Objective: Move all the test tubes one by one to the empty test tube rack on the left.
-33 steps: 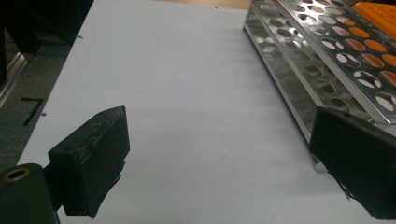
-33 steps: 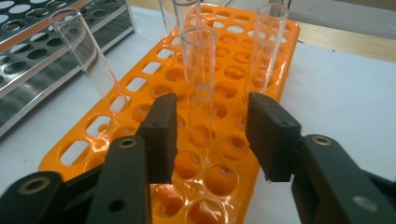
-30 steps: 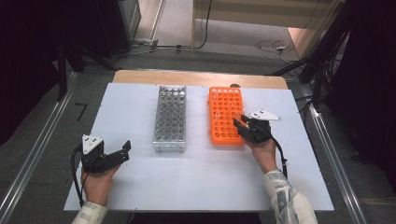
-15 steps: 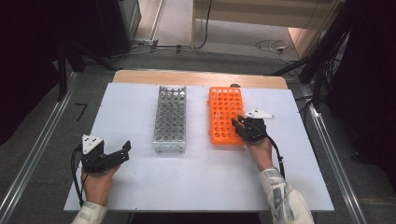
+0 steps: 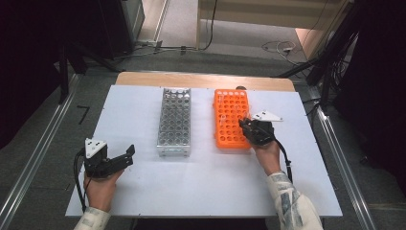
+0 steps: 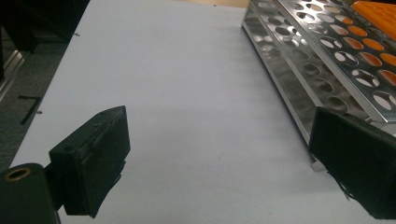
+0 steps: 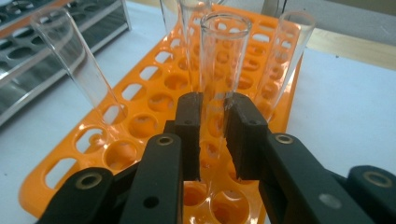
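Over the orange rack (image 7: 154, 116), the right tool (image 7: 212, 135) clamps an upright glass tube (image 7: 219, 60).

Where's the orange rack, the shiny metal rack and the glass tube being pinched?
orange rack (image 5: 231, 120), high view, its holed top.
metal rack (image 5: 174, 120), high view, its holed top.
glass tube (image 7: 219, 56), right gripper view, its clear wall.

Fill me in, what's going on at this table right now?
A person works two handheld grippers. The right gripper has closed on a clear glass test tube standing in the orange plastic tube rack. The left gripper rests open on the white table, near the silver metal tube rack, holding nothing.
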`<state>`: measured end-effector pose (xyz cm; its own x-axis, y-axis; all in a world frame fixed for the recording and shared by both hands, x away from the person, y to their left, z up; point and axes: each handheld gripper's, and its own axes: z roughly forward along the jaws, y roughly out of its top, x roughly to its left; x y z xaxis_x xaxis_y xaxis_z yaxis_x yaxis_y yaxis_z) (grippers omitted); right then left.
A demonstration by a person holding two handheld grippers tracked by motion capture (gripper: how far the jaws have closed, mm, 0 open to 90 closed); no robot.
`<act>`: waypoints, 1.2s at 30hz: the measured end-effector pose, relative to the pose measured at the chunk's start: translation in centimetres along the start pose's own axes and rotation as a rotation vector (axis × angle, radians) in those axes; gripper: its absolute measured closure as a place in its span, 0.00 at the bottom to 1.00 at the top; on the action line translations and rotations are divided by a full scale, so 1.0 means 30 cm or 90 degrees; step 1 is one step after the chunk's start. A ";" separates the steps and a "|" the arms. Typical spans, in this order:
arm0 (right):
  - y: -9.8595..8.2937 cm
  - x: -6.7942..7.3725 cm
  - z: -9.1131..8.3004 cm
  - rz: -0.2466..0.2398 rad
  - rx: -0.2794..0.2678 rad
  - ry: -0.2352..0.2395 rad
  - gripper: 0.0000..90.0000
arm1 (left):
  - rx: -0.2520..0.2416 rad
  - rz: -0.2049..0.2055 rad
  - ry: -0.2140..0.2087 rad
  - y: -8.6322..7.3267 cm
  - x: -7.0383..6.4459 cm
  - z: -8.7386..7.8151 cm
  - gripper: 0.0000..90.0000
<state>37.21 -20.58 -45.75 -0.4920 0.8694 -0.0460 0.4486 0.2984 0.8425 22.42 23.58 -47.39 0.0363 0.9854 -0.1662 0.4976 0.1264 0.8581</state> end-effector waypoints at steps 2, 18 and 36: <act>0.015 0.001 -0.018 0.002 -0.007 0.001 0.81 | -0.001 -0.003 -0.001 0.002 -0.001 0.000 0.06; 0.046 0.012 -0.113 0.007 -0.019 0.024 0.81 | -0.018 0.005 -0.042 0.053 -0.066 -0.014 0.07; 0.058 0.075 -0.144 -0.010 -0.016 0.069 0.81 | -0.003 0.043 -0.097 0.131 -0.224 0.039 0.09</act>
<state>33.66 -19.79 -42.08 -0.5772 0.8166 -0.0024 0.4221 0.3009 0.8551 25.16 17.32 -43.46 0.2004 0.9632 -0.1793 0.4853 0.0614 0.8722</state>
